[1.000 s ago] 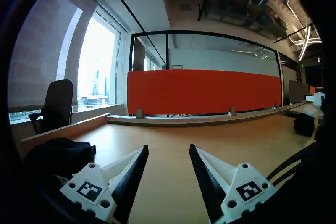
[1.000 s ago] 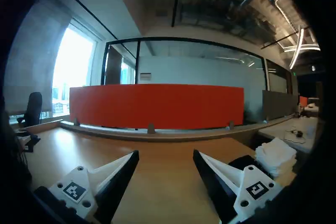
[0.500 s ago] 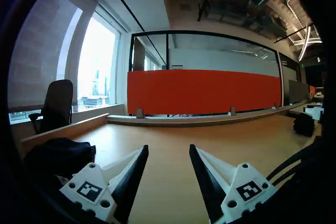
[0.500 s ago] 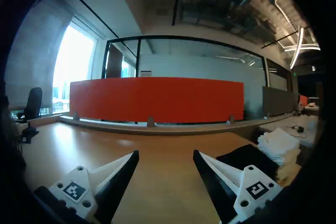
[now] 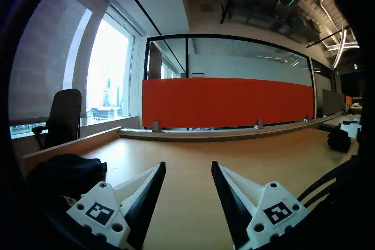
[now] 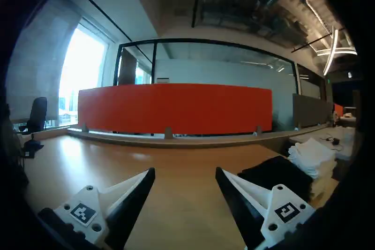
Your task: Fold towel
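The wooden desk (image 5: 225,149) is taking up the whole lower half of both views, and an orange divider (image 5: 227,102) is running across the middle behind it. A bright window (image 5: 107,81) is glowing at the upper left.

The left gripper (image 5: 187,163) is sitting at the bottom centre of the left gripper view. Its fingers are spread wide with bare desk between them, so it's holding nothing. Same deal with the right gripper (image 6: 185,169) in the right gripper view: it's gaping open and empty.

A black bundle (image 5: 65,172) is lying at the lower left of the left gripper view, with an office chair (image 5: 63,118) standing behind it. In the right gripper view, a black cloth (image 6: 276,172) is lying at the right edge, and the white towels (image 6: 313,155) are sitting stacked just beside it, well clear of the fingers.
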Tool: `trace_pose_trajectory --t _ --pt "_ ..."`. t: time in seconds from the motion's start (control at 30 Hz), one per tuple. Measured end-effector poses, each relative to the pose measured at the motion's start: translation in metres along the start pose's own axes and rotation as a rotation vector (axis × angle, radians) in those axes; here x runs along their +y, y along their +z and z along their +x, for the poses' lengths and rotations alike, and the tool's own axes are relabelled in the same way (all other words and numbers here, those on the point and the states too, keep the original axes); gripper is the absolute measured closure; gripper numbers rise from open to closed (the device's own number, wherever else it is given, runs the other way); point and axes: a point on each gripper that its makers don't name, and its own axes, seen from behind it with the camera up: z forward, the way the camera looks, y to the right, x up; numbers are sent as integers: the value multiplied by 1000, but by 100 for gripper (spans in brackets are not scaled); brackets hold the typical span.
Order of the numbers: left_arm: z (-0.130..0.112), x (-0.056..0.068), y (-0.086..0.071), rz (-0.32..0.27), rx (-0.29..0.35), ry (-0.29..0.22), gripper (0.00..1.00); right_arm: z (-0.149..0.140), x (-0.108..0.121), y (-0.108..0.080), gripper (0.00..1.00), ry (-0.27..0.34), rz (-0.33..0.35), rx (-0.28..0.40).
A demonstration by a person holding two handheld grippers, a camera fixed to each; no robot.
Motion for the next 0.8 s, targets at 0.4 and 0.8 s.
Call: trace_pose_trajectory --t 0.4,0.8 --pt "0 0 0 0 0 0 29 -7 -3 -1 0 -6 -4 -5" --pt "0 0 0 0 0 0 29 -4 -5 -3 0 8 7 11"
